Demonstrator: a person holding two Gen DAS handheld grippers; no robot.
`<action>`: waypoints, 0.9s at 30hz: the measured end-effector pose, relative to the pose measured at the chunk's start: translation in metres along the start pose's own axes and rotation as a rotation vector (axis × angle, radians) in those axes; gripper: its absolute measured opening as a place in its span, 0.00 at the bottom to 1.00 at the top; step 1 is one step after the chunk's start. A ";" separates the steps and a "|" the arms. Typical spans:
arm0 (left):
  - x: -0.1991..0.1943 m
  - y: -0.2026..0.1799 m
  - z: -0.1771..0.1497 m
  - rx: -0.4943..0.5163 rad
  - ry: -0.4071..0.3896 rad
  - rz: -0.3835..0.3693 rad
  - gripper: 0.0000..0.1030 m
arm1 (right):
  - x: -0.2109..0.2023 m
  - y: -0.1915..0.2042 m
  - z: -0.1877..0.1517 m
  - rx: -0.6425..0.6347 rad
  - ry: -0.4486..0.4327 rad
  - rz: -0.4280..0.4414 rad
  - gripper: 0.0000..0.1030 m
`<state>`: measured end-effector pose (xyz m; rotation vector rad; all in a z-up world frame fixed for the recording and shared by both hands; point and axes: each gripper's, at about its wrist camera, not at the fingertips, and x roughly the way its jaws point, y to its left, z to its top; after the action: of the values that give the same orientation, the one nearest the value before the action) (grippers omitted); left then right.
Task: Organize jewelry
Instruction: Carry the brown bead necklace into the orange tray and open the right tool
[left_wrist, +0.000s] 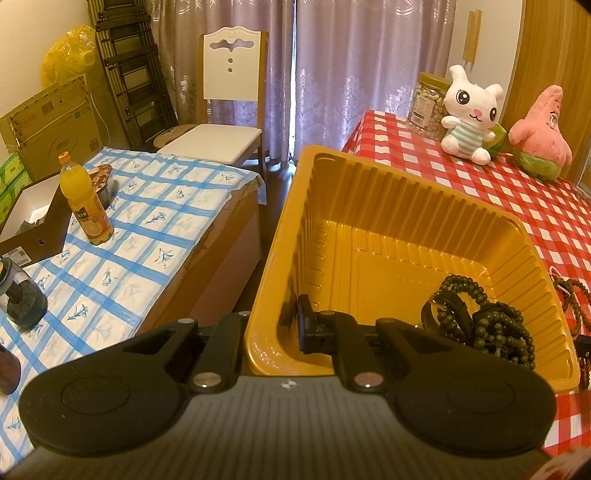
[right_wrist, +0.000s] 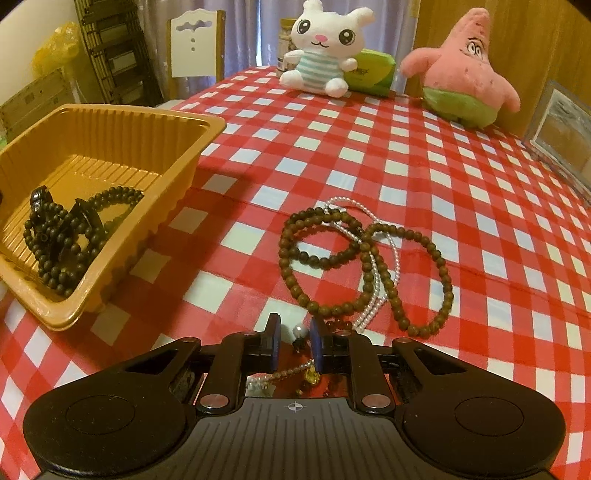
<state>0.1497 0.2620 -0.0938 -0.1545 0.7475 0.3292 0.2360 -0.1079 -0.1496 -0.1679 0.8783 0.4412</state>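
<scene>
A yellow plastic tray stands at the left edge of the red checked table. My left gripper is shut on its near left wall, one finger inside and the other hidden outside. Dark green beads lie heaped in the tray, also seen in the right wrist view. On the cloth lie a brown bead necklace and a white pearl strand, tangled together. My right gripper sits low over the cloth just in front of them, jaws a little apart, with a small silvery bead between them. A yellow charm lies beneath.
A white plush rabbit, a green box and a pink star plush stand at the table's far side, a framed picture at the right. Left of the tray are a gap, a blue checked table with a juice bottle, and a chair.
</scene>
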 end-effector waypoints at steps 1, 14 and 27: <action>0.000 0.000 0.000 0.001 0.000 0.000 0.10 | 0.000 -0.001 0.000 0.003 -0.002 0.005 0.14; 0.001 -0.001 0.000 0.001 0.000 0.001 0.10 | -0.014 0.006 0.014 0.022 -0.052 0.040 0.08; 0.003 -0.008 0.002 0.003 -0.001 0.001 0.10 | -0.038 0.058 0.073 -0.018 -0.181 0.268 0.08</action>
<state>0.1555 0.2560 -0.0946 -0.1515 0.7475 0.3290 0.2412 -0.0437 -0.0723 -0.0249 0.7209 0.7033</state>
